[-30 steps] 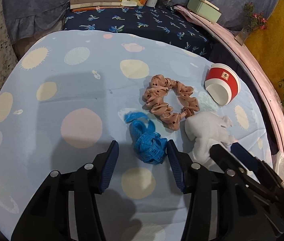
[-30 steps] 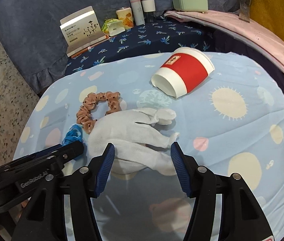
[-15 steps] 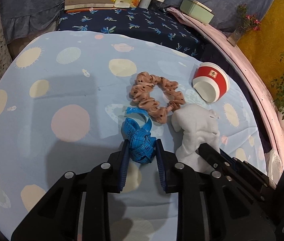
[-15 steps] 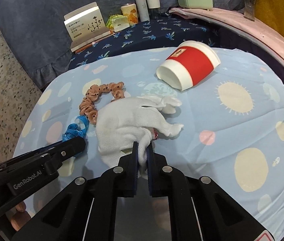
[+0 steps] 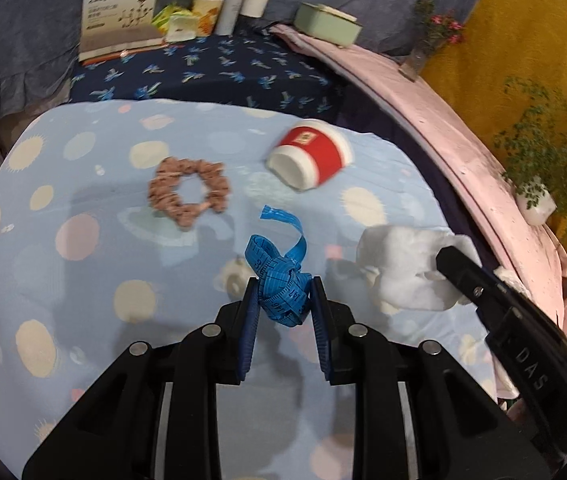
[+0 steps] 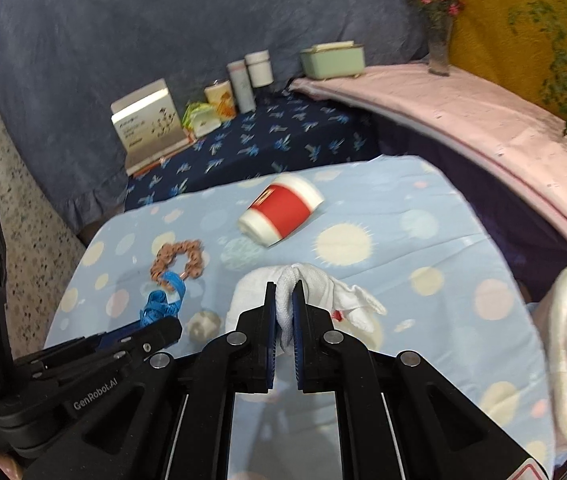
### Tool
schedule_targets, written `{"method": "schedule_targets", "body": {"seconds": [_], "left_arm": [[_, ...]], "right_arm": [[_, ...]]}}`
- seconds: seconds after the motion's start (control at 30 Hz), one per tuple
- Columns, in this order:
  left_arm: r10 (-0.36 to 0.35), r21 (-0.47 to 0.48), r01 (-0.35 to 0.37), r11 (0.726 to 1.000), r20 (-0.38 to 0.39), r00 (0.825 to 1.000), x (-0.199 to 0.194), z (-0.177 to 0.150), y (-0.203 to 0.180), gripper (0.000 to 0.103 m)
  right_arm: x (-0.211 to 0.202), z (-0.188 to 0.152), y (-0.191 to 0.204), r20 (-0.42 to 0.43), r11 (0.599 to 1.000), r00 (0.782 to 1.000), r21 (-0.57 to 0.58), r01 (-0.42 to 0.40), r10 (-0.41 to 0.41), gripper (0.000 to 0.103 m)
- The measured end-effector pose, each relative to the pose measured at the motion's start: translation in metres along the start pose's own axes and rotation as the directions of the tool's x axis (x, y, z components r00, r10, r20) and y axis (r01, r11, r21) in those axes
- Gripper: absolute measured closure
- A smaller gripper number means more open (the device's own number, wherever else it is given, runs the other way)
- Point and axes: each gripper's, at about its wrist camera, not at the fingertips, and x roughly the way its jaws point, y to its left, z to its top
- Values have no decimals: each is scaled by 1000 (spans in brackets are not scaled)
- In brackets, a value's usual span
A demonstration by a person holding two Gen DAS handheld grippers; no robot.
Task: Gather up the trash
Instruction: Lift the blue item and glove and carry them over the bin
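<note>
Left tongs [image 5: 283,300] clamped on bundled blue measuring tape [image 5: 281,286], lifted above surface [image 5: 83,320]. Right tongs [image 6: 284,300] pinch white glove [image 6: 323,288] by fold, also raised, likely for carrying off. Red paper cup [image 5: 311,156] and scrunchie [image 5: 189,192] lie on surface.

Open blue cloth [image 5: 83,280] lies left of the scrunchie [image 5: 189,192]; the toppled red cup [image 5: 311,156] and pink ledge [image 5: 463,136] crowd the right.

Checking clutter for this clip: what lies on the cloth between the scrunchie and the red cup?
Nothing: in the left wrist view the stretch between the scrunchie and the red cup is bare dotted blue cloth.
</note>
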Motion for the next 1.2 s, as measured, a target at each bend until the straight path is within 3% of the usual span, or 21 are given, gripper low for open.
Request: {"method": "schedule_targets", "body": {"seconds": [0.53, 0.83, 1.2], "left_arm": [[-113, 203, 106, 974, 23, 993, -41, -25, -136, 79], [-163, 321, 153, 935, 5, 987, -49, -44, -205, 79], [-215, 450, 215, 867, -50, 975, -42, -66, -281, 79]], "right_arm": [[-124, 9, -94, 184, 989, 975, 104, 106, -124, 96], [-169, -2, -143, 226, 973, 953, 161, 168, -202, 96], [-205, -22, -209, 235, 936, 924, 258, 241, -302, 96]]}}
